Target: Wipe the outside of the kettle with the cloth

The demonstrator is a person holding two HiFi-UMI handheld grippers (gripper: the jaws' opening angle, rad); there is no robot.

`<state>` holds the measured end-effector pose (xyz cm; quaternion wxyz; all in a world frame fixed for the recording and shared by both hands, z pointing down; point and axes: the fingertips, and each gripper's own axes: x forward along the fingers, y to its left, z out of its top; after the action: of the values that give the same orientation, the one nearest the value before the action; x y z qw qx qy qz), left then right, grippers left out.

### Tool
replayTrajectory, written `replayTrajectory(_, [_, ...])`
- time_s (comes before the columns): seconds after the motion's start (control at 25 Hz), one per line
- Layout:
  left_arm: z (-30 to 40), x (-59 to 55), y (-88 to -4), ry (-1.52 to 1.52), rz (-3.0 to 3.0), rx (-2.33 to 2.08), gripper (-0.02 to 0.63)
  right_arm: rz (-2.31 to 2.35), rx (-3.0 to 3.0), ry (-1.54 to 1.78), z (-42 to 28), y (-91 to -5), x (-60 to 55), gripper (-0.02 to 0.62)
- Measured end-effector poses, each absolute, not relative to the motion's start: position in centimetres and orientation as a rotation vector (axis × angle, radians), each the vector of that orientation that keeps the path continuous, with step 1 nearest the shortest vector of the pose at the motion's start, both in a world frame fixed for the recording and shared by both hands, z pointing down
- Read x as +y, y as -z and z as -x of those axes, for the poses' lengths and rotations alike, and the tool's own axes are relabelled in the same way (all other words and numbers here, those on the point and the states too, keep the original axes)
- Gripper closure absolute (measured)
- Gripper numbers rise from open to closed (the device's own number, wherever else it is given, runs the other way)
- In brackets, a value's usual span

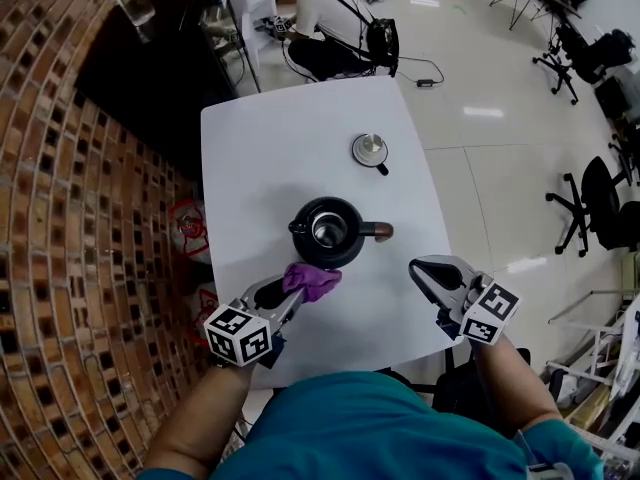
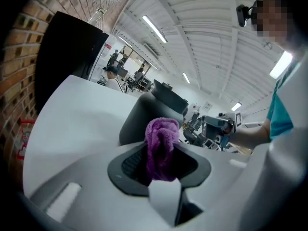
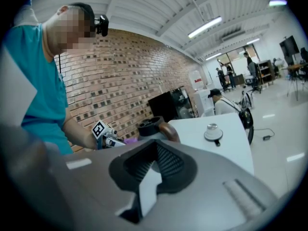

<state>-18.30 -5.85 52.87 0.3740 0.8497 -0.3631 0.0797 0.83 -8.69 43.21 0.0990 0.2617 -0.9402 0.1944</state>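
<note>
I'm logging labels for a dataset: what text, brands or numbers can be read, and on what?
No text is readable.
The cube on the left gripper, cube on the right gripper: square marker patterns, no words.
The red sign beside the table: too blurred to read.

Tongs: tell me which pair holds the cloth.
The left tongs: the purple cloth is pinched in them, beside the kettle. The right tongs hold nothing.
</note>
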Motion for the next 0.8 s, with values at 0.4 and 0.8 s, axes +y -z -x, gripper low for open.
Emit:
replayTrajectory(0.4, [22.8,-9.9,-51.7,-0.192,-2.201,-1.034,0.483,-0.830,-2.770,-0.492,-0.7,-43.7,-13.4,0.592])
replayTrajectory(0.8, [23.8,-13.8,-52.1,-0.170,-2.206,-0.934,0.483,-0.843,-2.772,-0.499,-0.9,-44.4,-17.4,0.592])
